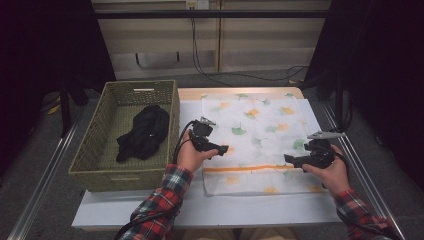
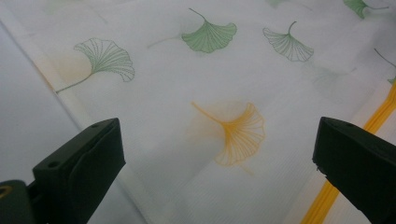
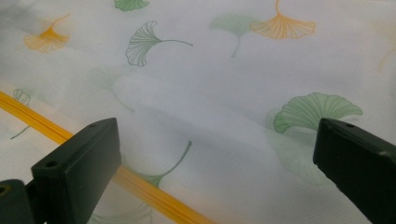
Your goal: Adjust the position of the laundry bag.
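Both grippers hover spread wide over the ginkgo-print cloth (image 1: pixel 255 142), left gripper (image 1: pixel 220 149) and right gripper (image 1: pixel 290 159) empty; next, probably pinching its edges.

Dim, dark-edged high view, bright soft close-ups, perhaps slightly blurred

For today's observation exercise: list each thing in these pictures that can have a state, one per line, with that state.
Leaf-print cloth: spread flat on the table, unfolded, not gripped.
Wicker basket: upright, holding the black garment.
Black garment: crumpled in the basket.
Left gripper: jaws open, above the cloth.
Right gripper: jaws open, above the cloth.
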`<state>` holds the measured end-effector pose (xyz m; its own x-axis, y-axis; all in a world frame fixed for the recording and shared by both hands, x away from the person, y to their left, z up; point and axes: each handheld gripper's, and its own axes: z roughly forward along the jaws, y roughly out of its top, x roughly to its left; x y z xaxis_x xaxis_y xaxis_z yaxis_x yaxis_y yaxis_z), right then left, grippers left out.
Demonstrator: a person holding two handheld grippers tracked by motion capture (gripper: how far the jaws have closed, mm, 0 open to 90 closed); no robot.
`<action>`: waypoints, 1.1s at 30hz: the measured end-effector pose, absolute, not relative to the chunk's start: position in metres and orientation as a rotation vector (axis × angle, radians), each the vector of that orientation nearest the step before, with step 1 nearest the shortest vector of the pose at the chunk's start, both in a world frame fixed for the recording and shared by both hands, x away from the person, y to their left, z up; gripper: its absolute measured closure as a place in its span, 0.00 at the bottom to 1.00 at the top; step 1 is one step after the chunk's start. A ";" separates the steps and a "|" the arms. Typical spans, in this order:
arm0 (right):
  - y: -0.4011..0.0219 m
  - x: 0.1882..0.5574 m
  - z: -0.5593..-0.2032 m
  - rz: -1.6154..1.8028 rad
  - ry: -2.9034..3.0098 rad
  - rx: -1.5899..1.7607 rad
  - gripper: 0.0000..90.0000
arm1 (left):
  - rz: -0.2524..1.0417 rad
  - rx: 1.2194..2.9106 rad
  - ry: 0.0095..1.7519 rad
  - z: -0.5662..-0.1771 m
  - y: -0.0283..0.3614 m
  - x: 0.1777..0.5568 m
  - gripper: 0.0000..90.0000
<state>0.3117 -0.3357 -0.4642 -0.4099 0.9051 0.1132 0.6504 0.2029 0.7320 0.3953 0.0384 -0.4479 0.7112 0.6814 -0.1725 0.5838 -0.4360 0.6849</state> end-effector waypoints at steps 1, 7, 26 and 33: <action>-0.335 0.312 -0.464 1.033 2.152 1.450 0.01 | 0.166 2.161 0.958 -0.448 0.038 0.395 0.01; -0.331 0.311 -0.463 1.035 2.170 1.421 0.01 | 0.182 2.147 1.012 -0.452 0.044 0.397 0.01; -0.324 0.317 -0.454 1.084 2.172 1.392 0.01 | 0.283 2.124 1.176 -0.462 0.041 0.406 0.06; -0.323 0.321 -0.454 1.090 2.177 1.382 0.01 | 0.333 2.139 1.212 -0.467 0.041 0.418 0.17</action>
<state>0.3207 -0.3229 -0.4542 -0.4687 0.8762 0.1123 0.6146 0.2322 0.7539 0.4175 0.0412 -0.4669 0.5409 0.8360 -0.0925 0.6714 -0.3629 0.6462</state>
